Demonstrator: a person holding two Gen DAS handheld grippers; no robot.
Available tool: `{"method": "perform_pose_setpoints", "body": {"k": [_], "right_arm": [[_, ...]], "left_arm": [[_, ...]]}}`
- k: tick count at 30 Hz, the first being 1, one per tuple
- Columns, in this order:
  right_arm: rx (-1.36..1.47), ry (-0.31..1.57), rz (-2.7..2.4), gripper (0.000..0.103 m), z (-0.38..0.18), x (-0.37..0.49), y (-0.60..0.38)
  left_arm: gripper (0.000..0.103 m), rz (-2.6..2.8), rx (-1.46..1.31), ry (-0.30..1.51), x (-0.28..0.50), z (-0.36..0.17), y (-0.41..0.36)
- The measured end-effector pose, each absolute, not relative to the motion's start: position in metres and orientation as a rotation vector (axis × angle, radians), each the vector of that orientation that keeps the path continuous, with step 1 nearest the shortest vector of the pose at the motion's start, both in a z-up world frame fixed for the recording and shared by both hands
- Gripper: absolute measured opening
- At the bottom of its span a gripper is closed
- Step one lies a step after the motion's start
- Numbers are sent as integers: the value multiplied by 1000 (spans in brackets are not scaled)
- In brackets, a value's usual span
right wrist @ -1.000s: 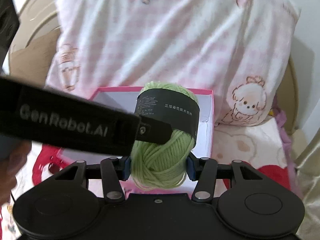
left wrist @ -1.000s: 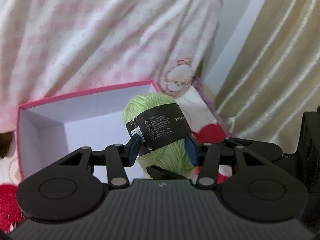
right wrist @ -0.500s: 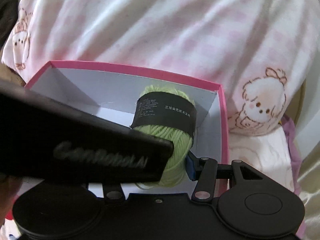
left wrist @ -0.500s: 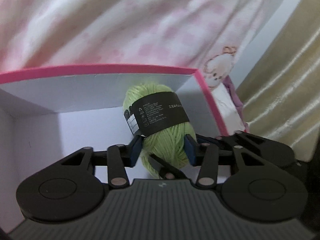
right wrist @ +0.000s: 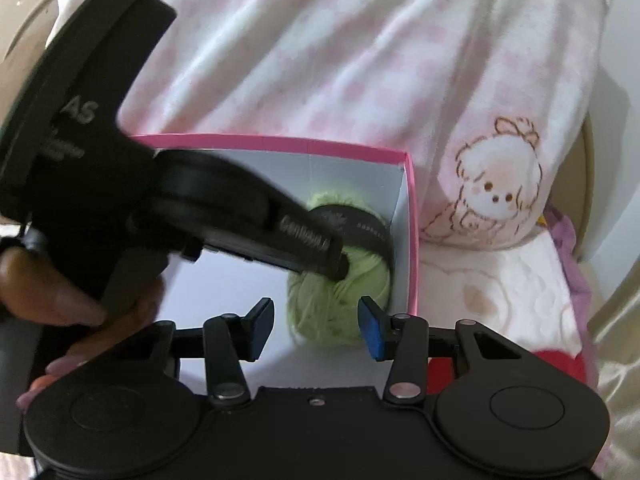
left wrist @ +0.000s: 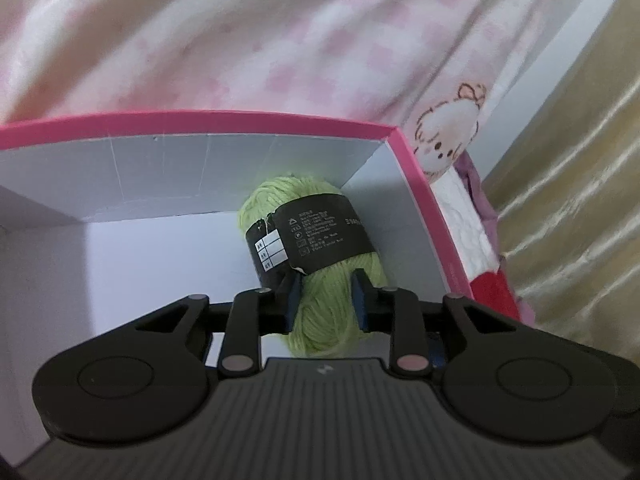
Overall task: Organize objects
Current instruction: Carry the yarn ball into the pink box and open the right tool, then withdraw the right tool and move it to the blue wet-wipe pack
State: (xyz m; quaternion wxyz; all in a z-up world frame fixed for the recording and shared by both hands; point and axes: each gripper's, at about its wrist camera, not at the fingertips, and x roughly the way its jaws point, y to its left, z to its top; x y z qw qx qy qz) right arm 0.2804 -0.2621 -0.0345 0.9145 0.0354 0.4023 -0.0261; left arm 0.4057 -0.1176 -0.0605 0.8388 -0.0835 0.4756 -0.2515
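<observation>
A light green yarn ball (left wrist: pixel 336 292) with a black paper band lies inside a pink-rimmed box (left wrist: pixel 240 118) with white inner walls, near its far right corner. My left gripper (left wrist: pixel 325 304) is shut on the yarn ball's near end, down inside the box. In the right wrist view the yarn ball (right wrist: pixel 340 304) lies by the box's right wall (right wrist: pixel 412 240). My right gripper (right wrist: pixel 316 322) is open just in front of the yarn, its pads apart from it. The left gripper's body (right wrist: pixel 224 216) reaches in from the left and hides part of the yarn.
A pink-and-white checked blanket with a cartoon animal print (right wrist: pixel 500 196) is heaped behind the box. A gold curtain (left wrist: pixel 580 200) hangs at the right. White and red bedding (right wrist: pixel 500 300) lies right of the box. A hand (right wrist: pixel 60 300) holds the left gripper.
Both grippers carried the yarn ball forward and down into the box. My right gripper has opened and let go of the yarn. The left gripper still holds it.
</observation>
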Motion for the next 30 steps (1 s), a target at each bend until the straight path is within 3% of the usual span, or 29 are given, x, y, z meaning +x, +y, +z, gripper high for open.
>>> {"method": "perform_pose_setpoints", "body": {"k": [1,3,9,18,26,30], "right_arm": [[88,834,-41,50,-33,276,-262],[105,839,-21,51,-32,267,-262],[155,881,3,53,-25,244,-262],[147,912,48,58,31,205,-242],[148,933,122,71,81,160,-220],[128,909,169,83,95,130,-207]], "left_arm": [[39,-521,-155,1008,402,-58,-117],[46,-501,-119,1020,395,-54,-112],[49,-492,5,1005,355,-35,-81],[55,-472,74,958,288,28,-43],[68,-497,207,905,220,90,-18],[76,-526,234,896,190,104,-5]]}}
